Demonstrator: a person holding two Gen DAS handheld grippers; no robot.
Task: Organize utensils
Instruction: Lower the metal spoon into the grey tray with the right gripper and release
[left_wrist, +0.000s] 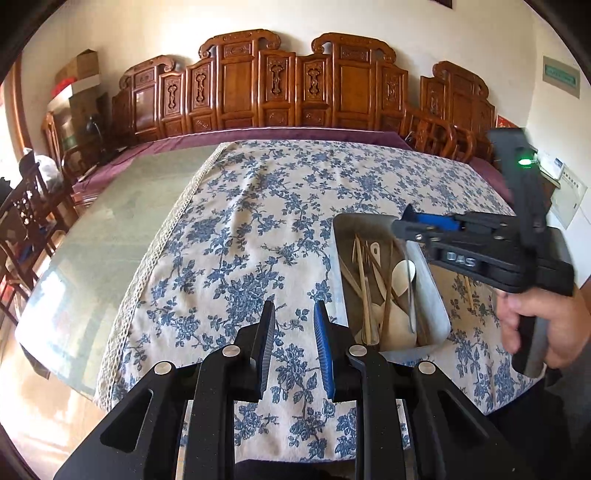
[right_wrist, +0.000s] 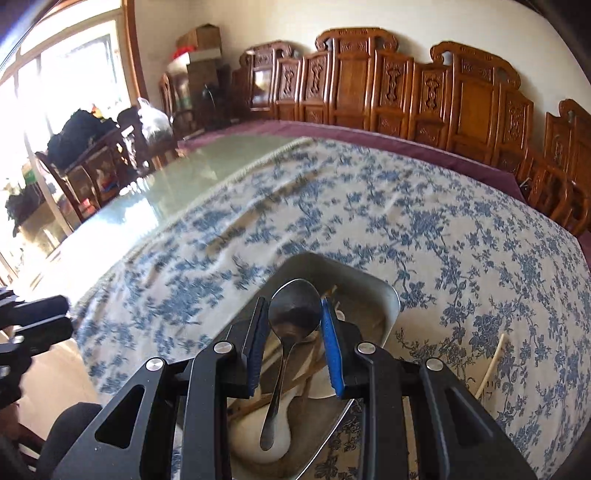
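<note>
A steel tray (left_wrist: 430, 275) on the floral cloth holds wooden chopsticks (left_wrist: 364, 280), white ceramic spoons (left_wrist: 399, 317) and a metal spoon. My right gripper (right_wrist: 293, 312) hangs over the tray (right_wrist: 384, 295), its pads at either side of the bowl of a metal spoon (right_wrist: 291, 314); the spoon's handle hangs down over a white spoon (right_wrist: 258, 439). In the left wrist view the right gripper (left_wrist: 408, 225) is above the tray's far end. My left gripper (left_wrist: 294, 306) is open and empty over the cloth, left of the tray.
One pale chopstick (right_wrist: 491, 365) lies on the cloth right of the tray. The floral cloth (left_wrist: 258, 229) covers part of a glass-topped table (left_wrist: 103, 221). Carved wooden chairs (left_wrist: 277, 85) line the far wall. More chairs and bags stand at the left.
</note>
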